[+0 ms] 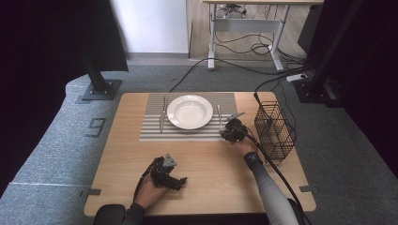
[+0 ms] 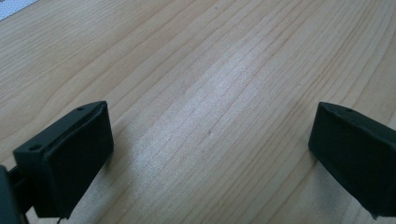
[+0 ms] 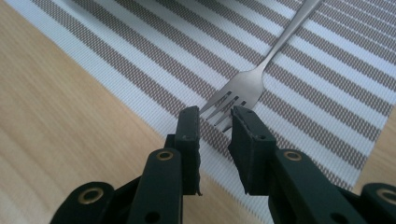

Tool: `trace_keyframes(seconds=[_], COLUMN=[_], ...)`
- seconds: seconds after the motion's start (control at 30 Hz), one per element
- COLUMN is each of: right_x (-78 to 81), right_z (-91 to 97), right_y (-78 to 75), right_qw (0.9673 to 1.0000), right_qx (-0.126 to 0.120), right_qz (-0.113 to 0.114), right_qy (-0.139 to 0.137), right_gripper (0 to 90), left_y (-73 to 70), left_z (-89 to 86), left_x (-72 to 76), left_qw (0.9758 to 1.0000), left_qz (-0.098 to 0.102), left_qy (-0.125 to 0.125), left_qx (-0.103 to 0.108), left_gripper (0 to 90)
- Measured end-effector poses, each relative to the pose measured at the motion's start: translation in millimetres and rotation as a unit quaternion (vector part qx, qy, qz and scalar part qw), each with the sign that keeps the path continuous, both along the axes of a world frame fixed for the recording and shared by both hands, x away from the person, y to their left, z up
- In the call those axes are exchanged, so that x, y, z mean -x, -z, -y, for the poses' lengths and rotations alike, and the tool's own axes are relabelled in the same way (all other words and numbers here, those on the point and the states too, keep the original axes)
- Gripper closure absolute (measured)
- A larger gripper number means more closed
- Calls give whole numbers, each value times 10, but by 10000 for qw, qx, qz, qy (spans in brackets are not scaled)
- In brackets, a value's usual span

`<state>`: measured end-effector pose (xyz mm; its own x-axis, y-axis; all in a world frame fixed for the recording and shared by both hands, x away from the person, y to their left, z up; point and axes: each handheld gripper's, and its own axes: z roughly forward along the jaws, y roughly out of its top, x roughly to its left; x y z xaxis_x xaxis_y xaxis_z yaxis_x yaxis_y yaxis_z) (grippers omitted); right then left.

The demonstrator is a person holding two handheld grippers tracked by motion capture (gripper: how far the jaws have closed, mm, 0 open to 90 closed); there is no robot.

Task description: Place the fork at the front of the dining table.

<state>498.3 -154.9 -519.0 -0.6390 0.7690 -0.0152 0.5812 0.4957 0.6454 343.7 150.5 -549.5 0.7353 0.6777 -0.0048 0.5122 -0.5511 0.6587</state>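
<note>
Wooden table (image 1: 202, 159): left tool (image 2: 210, 154) lies spread; right tool (image 3: 215, 123), nearly pressed together, straddles fork (image 3: 261, 74) tines.

High cam overlooks table (image 1: 202, 164); tong cams sit close, right shares placemat (image 3: 299, 79).

The right gripper's (image 3: 215, 122) nearly closed jaws flank the fork (image 3: 247, 86) tines on the striped placemat (image 3: 140, 65).

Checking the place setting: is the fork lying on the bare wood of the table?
No, in the right gripper view the fork lies on the striped placemat, tines toward the camera.
</note>
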Motion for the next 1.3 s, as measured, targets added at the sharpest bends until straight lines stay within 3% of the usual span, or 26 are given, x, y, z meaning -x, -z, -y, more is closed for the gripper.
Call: trace_keyframes(seconds=[0.3,0.53,0.6,0.63,0.67,0.7,0.77,0.87,1.0,1.13,1.3], right_x=[-222,-348,-341,-341,-326,-326,-292,-228,-92,3,280], right_z=[-44,-61,-61,-61,-49,-49,-36,-26,-20,13,128], right_y=[8,15,-4,-4,-28,-28,-82,-148,-241,-290,-399], right_qw=[9999,9998,9998,9998,9999,9999,9997,9995,9995,9992,9983], right_qx=[-77,24,54,54,-19,-19,-124,-292,-187,-274,-420], right_qz=[-10,-31,19,19,50,50,92,129,251,289,372], right_qy=[112,188,183,183,158,158,162,51,-51,-81,-142], right_gripper=[710,695,609,609,495,495,354,234,153,140,102], left_y=[0,1,1,1,1,1,0,0,1,1,0], left_z=[0,1,1,1,0,0,-1,0,0,0,-1], left_x=[0,0,0,0,0,0,0,0,0,0,-1], left_qw=[10000,10000,10000,10000,10000,10000,10000,10000,10000,10000,10000], left_qz=[0,0,0,0,0,0,1,0,0,-1,0], left_qy=[1,-6,-5,-5,-5,-5,-1,-5,-6,-5,1], left_qx=[-1,11,11,11,12,12,4,12,12,14,4], left_gripper=[0,0,0,0,0,0,0,0,0,0,0])
